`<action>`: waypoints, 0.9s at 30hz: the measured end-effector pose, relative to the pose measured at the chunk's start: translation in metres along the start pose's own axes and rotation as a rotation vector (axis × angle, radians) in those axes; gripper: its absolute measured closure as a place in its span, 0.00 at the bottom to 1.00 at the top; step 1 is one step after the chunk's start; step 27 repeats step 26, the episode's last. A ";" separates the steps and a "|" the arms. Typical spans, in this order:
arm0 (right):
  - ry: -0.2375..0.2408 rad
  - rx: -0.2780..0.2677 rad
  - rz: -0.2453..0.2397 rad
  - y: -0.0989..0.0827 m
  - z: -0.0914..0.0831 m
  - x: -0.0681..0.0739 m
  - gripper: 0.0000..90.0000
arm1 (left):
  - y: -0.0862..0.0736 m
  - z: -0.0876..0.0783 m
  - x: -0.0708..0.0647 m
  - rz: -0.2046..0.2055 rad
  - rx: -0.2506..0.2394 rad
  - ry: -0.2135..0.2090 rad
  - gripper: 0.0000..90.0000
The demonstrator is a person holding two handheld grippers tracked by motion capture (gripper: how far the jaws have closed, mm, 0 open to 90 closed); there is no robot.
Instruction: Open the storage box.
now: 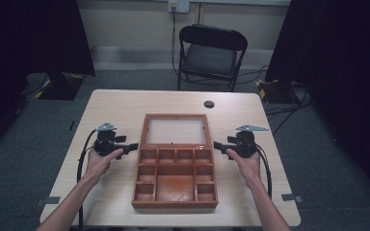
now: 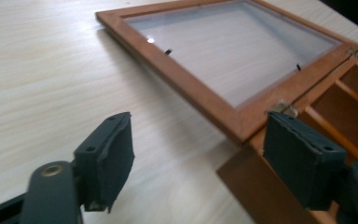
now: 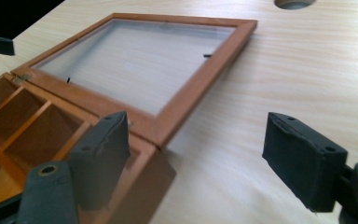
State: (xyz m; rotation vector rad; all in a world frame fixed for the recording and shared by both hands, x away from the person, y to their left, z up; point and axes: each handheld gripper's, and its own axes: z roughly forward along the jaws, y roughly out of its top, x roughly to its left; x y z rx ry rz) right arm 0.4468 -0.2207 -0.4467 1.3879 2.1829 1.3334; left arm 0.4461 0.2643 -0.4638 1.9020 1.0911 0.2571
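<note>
Looking down, I see the wooden box point(image 1: 175, 180) at centre frame, its glazed lid point(image 1: 176, 130) lying flat open behind it. My left gripper point(image 1: 134, 146) and right gripper point(image 1: 217, 146) flank it, both gaping, holding nothing. No readable writing anywhere.

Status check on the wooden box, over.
Left gripper and right gripper open, empty, flanking the wooden box. Glass lid open flat on table. Compartments look empty. Nothing in the way.

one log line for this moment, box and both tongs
box: wooden box open, glazed lid flat on table | left tongs: open, empty, beside hinge corner | right tongs: open, empty, beside hinge corner
</note>
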 end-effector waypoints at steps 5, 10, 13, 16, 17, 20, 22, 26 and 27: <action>-0.024 0.011 -0.008 -0.014 -0.018 -0.004 0.23 | -0.011 -0.014 0.005 0.012 0.023 0.061 0.26; -0.055 0.047 -0.038 -0.032 -0.037 -0.002 0.20 | -0.028 -0.024 0.004 0.051 0.081 0.079 0.23; -0.101 0.080 -0.044 -0.049 -0.047 -0.006 0.18 | -0.040 -0.026 0.000 0.108 0.149 0.128 0.22; -0.160 0.105 -0.039 -0.066 -0.049 -0.014 0.17 | -0.050 -0.027 0.000 0.112 0.175 0.131 0.21; -0.174 0.127 -0.035 -0.071 -0.048 -0.017 0.17 | -0.051 -0.026 0.001 0.104 0.191 0.150 0.21; -0.238 0.166 -0.069 -0.077 -0.047 -0.022 0.17 | -0.055 -0.024 0.001 0.111 0.173 0.203 0.21; -0.237 0.160 -0.029 -0.081 -0.046 -0.024 0.15 | -0.057 -0.023 -0.001 0.140 0.176 0.225 0.20; -0.296 0.117 -0.107 -0.089 -0.040 -0.020 0.12 | -0.063 -0.020 0.001 0.128 0.109 0.229 0.12; -0.296 0.117 -0.107 -0.089 -0.040 -0.020 0.12 | -0.063 -0.020 0.001 0.128 0.109 0.229 0.12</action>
